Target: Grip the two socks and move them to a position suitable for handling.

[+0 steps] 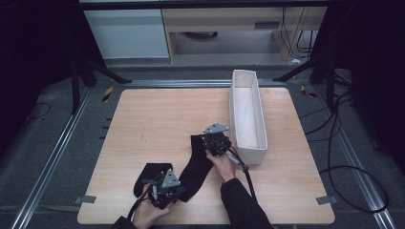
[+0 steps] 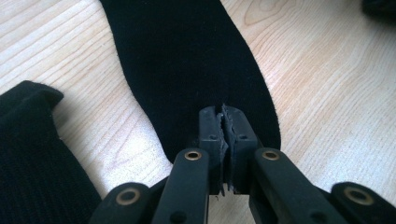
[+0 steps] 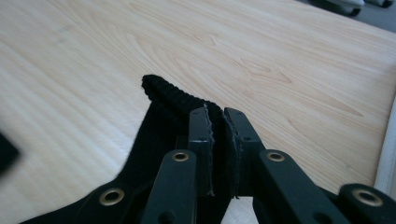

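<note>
A long black sock (image 1: 196,167) lies at an angle on the wooden table (image 1: 157,114). My right gripper (image 1: 207,140) is shut on its ribbed cuff (image 3: 163,95), which rises off the wood between the pads (image 3: 201,126). My left gripper (image 1: 175,190) is shut near the front edge. Its tips (image 2: 224,116) sit over the sock's (image 2: 187,60) rounded near end, and I see no fabric between the pads. A second black sock (image 1: 152,172) lies bunched just left of that gripper; in the left gripper view it is the dark ribbed cloth (image 2: 28,154) at the left.
A long, narrow white box (image 1: 248,112) stands open on the right half of the table, its near end close to my right hand; its wall (image 3: 390,140) edges the right gripper view. Bare wood stretches to the left and far side. Cables trail on the floor at right.
</note>
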